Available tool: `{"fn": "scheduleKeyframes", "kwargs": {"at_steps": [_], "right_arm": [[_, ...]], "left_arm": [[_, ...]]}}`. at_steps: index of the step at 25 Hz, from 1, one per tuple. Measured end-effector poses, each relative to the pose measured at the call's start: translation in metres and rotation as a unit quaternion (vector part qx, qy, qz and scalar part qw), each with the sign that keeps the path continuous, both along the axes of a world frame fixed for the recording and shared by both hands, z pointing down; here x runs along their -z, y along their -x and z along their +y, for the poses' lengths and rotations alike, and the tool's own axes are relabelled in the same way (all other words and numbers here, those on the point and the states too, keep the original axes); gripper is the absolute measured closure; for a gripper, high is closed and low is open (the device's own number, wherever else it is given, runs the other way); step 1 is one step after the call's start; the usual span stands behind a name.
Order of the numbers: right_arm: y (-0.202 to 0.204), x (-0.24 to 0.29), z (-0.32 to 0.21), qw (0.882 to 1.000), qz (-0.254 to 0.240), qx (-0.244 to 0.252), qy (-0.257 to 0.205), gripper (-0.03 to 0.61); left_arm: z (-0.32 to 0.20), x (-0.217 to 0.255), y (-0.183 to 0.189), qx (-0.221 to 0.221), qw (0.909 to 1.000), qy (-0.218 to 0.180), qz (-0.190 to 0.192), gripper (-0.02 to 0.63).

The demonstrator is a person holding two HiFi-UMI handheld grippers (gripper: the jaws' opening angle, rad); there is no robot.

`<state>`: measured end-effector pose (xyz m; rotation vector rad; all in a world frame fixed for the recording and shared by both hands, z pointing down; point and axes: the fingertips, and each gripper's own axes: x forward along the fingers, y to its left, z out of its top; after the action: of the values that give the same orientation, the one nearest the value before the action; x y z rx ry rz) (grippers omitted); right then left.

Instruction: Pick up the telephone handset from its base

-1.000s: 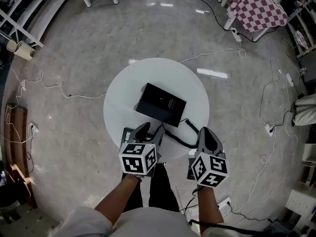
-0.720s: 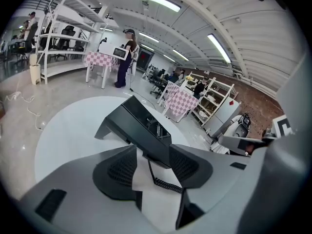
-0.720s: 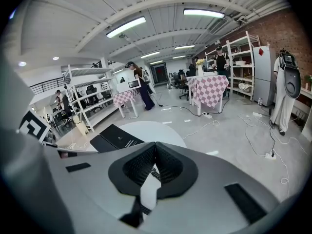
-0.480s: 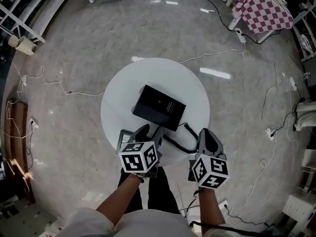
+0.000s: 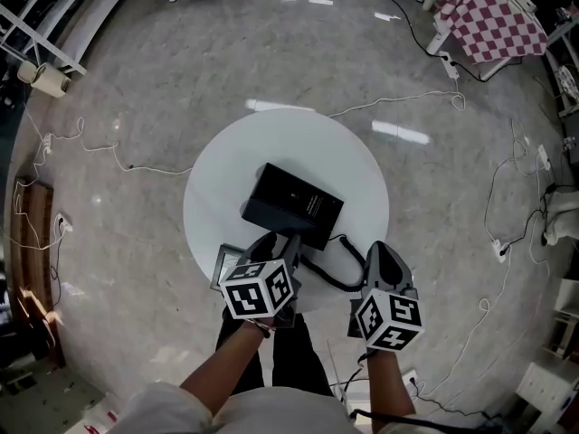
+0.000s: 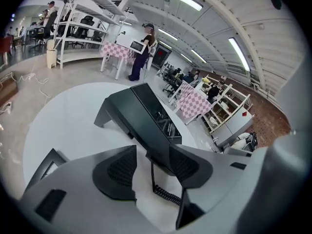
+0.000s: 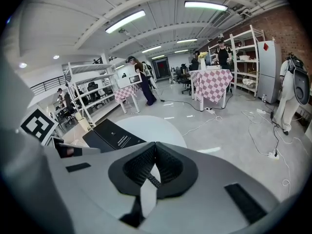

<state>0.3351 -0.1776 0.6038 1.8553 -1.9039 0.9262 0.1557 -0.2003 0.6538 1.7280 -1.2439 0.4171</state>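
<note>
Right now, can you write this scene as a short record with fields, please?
table: round, white
telephone: black, on the table, not yet gripped
cord: coiled, runs from the telephone toward the near table edge
left gripper: open, jaws have just been opening, nothing between them, telephone's near end just ahead
right gripper: jaws together, holds nothing, near the cord

Black corded telephone [image 5: 291, 202] on white table [image 5: 217, 179]

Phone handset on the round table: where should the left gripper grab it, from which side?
Probably its near end, from the person's side. The handset runs lengthwise away from the left gripper, whose jaws have just been opening with nothing between them yet; they can straddle its narrow width. Stay above the coiled cord leaving that end.
</note>
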Motion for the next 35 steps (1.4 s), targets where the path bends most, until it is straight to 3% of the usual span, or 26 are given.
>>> {"fn": "scheduleKeyframes", "kwargs": {"at_steps": [9,17,23,35], "right_arm": [[0.003,-0.011,-0.009,1.0,-0.004,0.018,0.012,0.555],[-0.004,-0.017,-0.007,1.0,-0.006,0.012,0.024,0.555],[-0.006,-0.013,-0.013,1.0,-0.008,0.01,0.017,0.555],[-0.002,-0.01,-0.011,1.0,-0.01,0.009,0.012,0.555]], "left_arm": [[-0.014,-0.008,-0.005,0.046,0.9982,0.023,0.032,0.413],[-0.021,-0.009,-0.002,0.068,0.996,0.046,0.035,0.415],[-0.02,-0.003,-0.004,0.087,0.9924,0.055,0.067,0.466],[-0.024,0.017,-0.014,0.071,0.9899,0.032,0.118,0.528]]}}
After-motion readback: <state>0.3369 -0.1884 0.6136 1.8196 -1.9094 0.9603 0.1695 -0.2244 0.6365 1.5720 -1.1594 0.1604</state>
